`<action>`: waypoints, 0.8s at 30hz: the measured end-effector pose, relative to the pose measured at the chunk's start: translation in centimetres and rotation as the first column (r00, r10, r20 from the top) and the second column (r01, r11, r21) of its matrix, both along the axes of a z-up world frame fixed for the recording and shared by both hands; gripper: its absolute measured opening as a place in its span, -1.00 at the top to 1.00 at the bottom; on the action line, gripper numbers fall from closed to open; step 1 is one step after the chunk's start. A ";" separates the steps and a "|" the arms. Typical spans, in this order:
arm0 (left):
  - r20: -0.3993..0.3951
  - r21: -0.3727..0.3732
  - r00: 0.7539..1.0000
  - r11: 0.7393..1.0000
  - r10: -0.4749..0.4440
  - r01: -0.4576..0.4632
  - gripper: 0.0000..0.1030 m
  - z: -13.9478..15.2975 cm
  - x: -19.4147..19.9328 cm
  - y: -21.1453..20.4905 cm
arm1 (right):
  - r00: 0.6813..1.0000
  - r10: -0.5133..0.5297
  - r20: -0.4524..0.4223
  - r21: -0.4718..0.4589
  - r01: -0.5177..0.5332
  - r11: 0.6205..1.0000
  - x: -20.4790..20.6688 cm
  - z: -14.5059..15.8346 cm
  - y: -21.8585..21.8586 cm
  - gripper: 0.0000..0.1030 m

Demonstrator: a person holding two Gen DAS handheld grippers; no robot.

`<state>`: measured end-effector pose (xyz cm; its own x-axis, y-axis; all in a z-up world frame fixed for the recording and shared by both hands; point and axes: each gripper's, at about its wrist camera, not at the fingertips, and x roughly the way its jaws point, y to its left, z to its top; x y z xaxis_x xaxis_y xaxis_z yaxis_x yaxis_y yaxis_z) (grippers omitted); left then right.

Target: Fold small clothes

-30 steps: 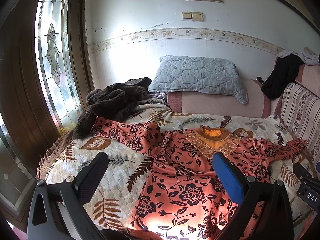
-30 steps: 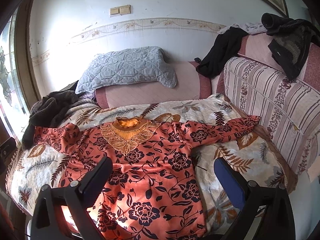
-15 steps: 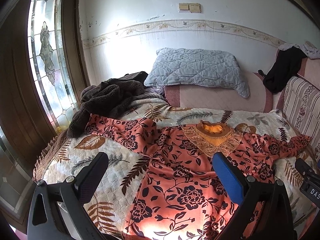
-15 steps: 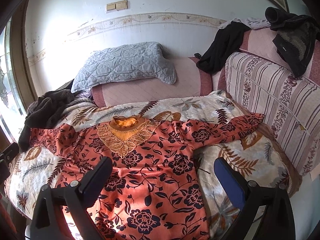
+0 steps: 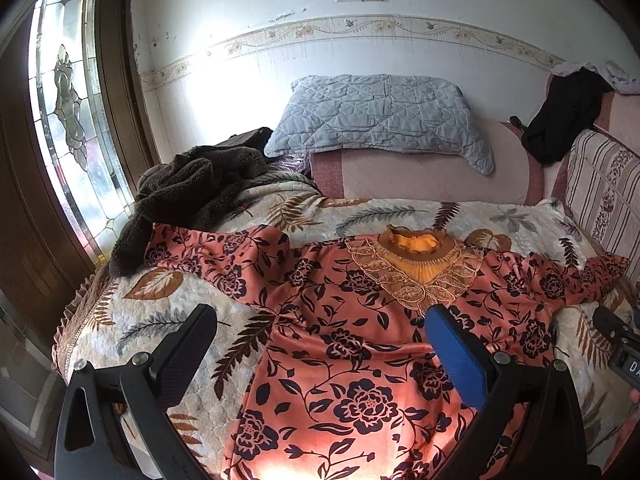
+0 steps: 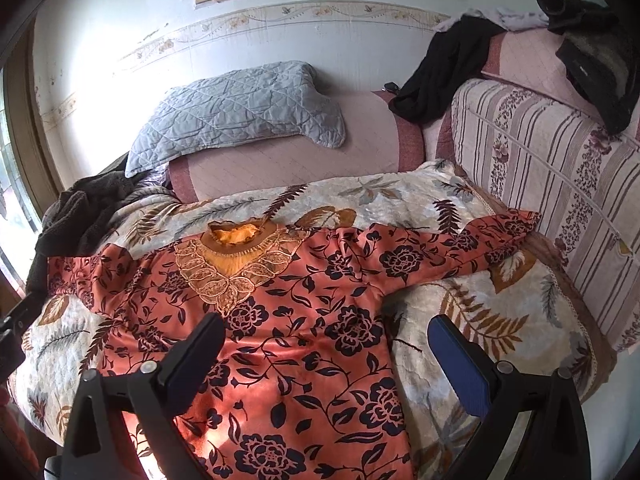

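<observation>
Right gripper (image 6: 322,354) jaws wide apart above orange floral blouse (image 6: 304,320), spread flat on leaf-print bedspread (image 6: 460,312), grey pillow (image 6: 236,110) at far edge, striped sofa back (image 6: 552,152) right.

White "DA" on right tool (image 5: 624,356).

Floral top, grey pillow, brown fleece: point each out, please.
floral top (image 5: 352,344), left wrist view, chest area.
grey pillow (image 5: 376,114), left wrist view, quilted middle.
brown fleece (image 5: 196,184), left wrist view, bunched middle.
</observation>
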<state>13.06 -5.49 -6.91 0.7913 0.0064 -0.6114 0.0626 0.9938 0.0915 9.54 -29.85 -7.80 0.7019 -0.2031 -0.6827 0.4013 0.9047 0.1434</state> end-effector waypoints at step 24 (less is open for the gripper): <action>-0.376 0.003 0.924 0.997 -0.071 0.078 -1.00 -20.5 12.6 -4.3 | 0.714 -0.683 -0.154 0.596 0.619 0.512 6.7 -21.7 -43.6 0.25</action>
<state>25.65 -9.80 -27.37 0.5020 -0.0306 -0.8643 0.1699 0.9834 0.0638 16.25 -73.42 -29.45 0.5997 -0.2284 -0.7669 0.7988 0.1143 0.5906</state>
